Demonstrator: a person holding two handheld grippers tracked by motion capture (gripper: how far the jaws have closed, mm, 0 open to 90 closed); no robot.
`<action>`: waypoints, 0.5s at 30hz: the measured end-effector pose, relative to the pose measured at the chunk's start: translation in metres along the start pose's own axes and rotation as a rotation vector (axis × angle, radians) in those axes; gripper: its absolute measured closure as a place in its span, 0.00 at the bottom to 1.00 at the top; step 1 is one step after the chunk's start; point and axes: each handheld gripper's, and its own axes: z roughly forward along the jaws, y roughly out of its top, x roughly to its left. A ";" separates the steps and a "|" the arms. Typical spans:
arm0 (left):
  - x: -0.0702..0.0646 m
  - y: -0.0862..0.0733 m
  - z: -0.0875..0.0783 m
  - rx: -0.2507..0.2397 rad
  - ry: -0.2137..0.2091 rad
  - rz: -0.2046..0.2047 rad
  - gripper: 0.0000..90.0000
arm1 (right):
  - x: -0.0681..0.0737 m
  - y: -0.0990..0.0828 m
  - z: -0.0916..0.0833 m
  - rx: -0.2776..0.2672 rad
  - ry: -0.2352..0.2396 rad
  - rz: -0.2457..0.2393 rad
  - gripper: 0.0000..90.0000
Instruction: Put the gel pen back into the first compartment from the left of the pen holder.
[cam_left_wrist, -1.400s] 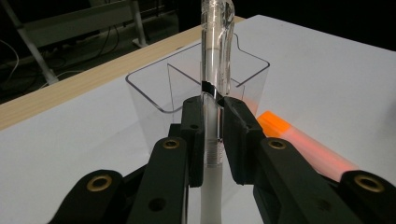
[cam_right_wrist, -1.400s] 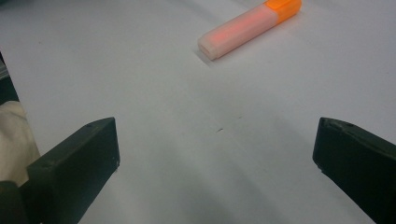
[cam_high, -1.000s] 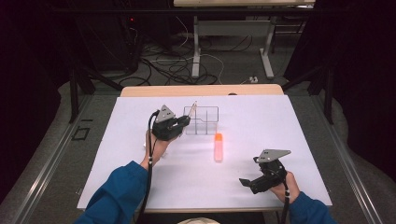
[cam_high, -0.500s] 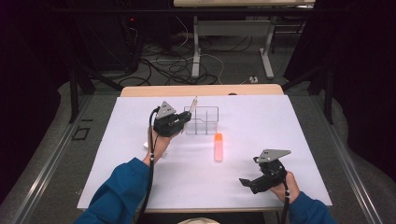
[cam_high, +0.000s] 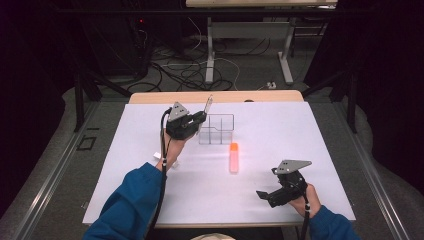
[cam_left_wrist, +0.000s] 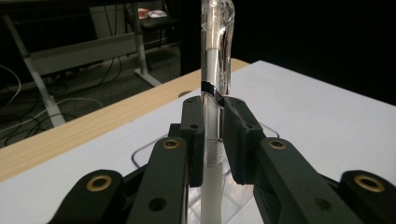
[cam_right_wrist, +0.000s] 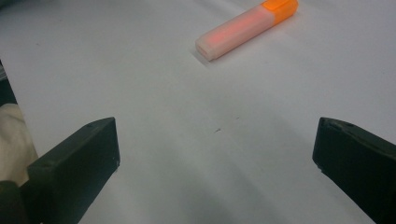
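My left gripper (cam_high: 201, 120) is shut on a white pen with a clear cap (cam_high: 208, 104) and holds it upright. In the left gripper view the pen (cam_left_wrist: 215, 70) stands between the pads of that gripper (cam_left_wrist: 214, 135). It hangs over the left end of a clear divided organizer (cam_high: 217, 129), whose rim (cam_left_wrist: 140, 156) lies just below the jaws. An orange highlighter (cam_high: 233, 156) lies flat in front of the organizer. Near the table's front right my right gripper (cam_high: 263, 196) is open, and the highlighter (cam_right_wrist: 247, 28) lies well beyond its spread jaws (cam_right_wrist: 215, 154).
A white sheet (cam_high: 310, 140) covers the table, with a strip of wood edge (cam_high: 150, 97) at the far side. A small white object (cam_high: 156, 156) lies by the left wrist. Desk legs and cables (cam_high: 210, 70) stand on the floor beyond.
The left gripper with the pen has drifted slightly toward the far side of the table. The right gripper has stayed where it was.
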 end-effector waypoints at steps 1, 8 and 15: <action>0.001 0.002 0.001 -0.008 0.006 -0.001 0.88 | 0.000 0.000 0.000 0.000 0.000 0.000 0.00; 0.006 0.018 0.008 -0.033 0.034 0.009 0.88 | 0.000 0.000 0.000 0.008 0.007 0.005 0.00; 0.009 0.022 0.019 -0.034 0.045 0.011 0.88 | 0.000 0.000 0.001 -0.001 0.003 0.004 0.00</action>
